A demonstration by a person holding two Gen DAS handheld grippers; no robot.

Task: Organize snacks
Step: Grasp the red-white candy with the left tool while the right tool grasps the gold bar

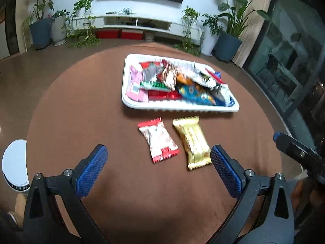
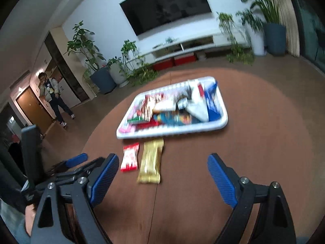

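A white tray (image 1: 178,108) heaped with several snack packets sits on the round brown table (image 1: 81,111). In front of it lie a red-and-white packet (image 1: 158,140) and a gold packet (image 1: 192,142), side by side. My left gripper (image 1: 158,160) is open and empty, just short of both packets. In the right wrist view the tray (image 2: 174,132), the red-and-white packet (image 2: 130,157) and the gold packet (image 2: 151,161) show ahead and left. My right gripper (image 2: 162,172) is open and empty above the table.
A white stool (image 1: 15,164) stands left of the table. The right gripper's tip (image 1: 292,144) shows at the right edge. Potted plants (image 1: 40,26) and a TV cabinet (image 1: 142,23) line the far wall. A person (image 2: 53,97) walks by a door at left.
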